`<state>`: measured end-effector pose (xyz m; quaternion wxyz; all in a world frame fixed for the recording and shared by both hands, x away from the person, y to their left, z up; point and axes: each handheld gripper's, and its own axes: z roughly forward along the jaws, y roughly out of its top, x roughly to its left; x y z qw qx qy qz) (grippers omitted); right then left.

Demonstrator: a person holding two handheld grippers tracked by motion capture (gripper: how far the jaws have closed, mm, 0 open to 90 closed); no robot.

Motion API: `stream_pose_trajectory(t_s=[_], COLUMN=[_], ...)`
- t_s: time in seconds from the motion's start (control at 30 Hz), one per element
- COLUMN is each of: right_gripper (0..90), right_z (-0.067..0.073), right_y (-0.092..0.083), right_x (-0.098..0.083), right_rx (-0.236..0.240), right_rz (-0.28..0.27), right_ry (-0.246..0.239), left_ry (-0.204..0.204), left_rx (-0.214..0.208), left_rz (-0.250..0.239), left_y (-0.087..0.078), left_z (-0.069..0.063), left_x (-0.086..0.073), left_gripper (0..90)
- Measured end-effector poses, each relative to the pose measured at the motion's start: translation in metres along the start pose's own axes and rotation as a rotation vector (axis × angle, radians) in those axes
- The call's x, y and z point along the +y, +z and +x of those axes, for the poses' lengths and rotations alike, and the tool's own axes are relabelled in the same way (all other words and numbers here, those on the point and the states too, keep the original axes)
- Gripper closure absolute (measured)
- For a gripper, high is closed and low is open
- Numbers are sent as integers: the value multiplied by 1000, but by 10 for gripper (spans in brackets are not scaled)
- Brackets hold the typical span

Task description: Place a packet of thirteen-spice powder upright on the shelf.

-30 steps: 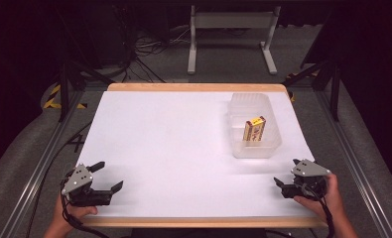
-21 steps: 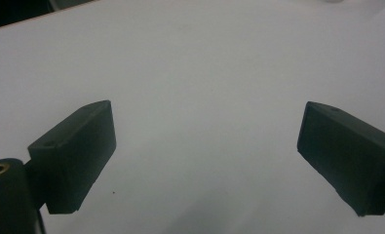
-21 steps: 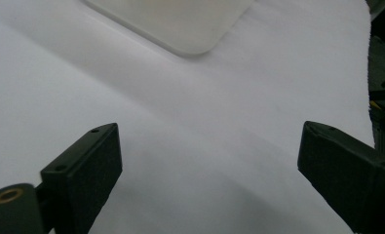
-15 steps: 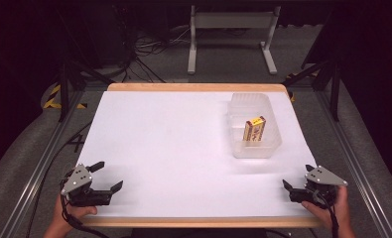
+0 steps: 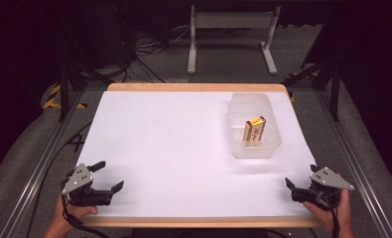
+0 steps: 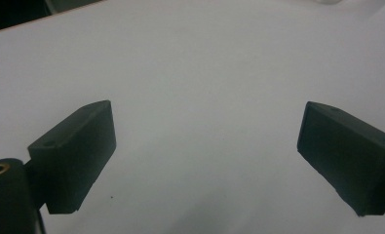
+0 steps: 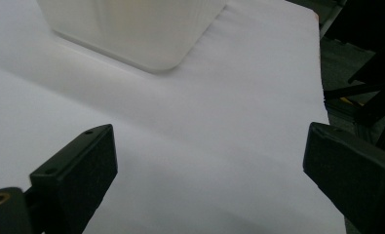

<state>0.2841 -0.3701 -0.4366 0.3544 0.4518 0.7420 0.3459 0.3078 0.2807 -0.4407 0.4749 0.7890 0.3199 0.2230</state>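
Note:
A clear plastic tub [image 5: 237, 143] stands on the white table [image 5: 173, 139] at the right, past the middle. Inside it, a small yellow and brown box [image 5: 254, 130] leans on end. My left gripper [image 5: 109, 175] rests at the table's front left corner, open, with only bare white surface between its jaws [image 6: 204, 146]. At the front right corner my right gripper [image 5: 300, 176] is also open and holds nothing. The right gripper view [image 7: 209, 165] shows the tub's near corner [image 7: 131, 29] well ahead of the jaws.
The table has a wooden rim [image 5: 193, 87] and metal rails [image 5: 39, 163] along both sides. Dark floor with cables [image 5: 149, 49] and a grey stand [image 5: 233, 29] lies beyond the far edge. The table's right edge [image 7: 321, 83] runs close to my right gripper.
My right gripper has drawn back and to the right, ending at the front right corner. The left gripper, the tub and the box have stayed put.

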Motion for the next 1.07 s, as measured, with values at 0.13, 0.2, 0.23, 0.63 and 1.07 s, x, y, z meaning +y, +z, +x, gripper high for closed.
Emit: stream_pose_trajectory(t_s=[0.13,0.2,0.23,0.63,1.07], right_gripper=[60,61,61,61,59], right_z=[1,3,3,4,7], right_y=[3,4,4,4,7], right_x=[0,0,0,0,0], right_rx=[-1,4,2,5,30], right_rz=[5,12,15,18,32], right_ry=[-6,-14,-17,-26,-29], left_ry=[-3,-6,-6,-4,-7], left_rx=[1,1,1,2,4], left_rz=[-3,-3,1,2,12], left_y=[0,0,0,1,4], left_z=[1,1,1,1,0], left_x=[0,0,0,0,1], left_gripper=[78,78,78,78,77])
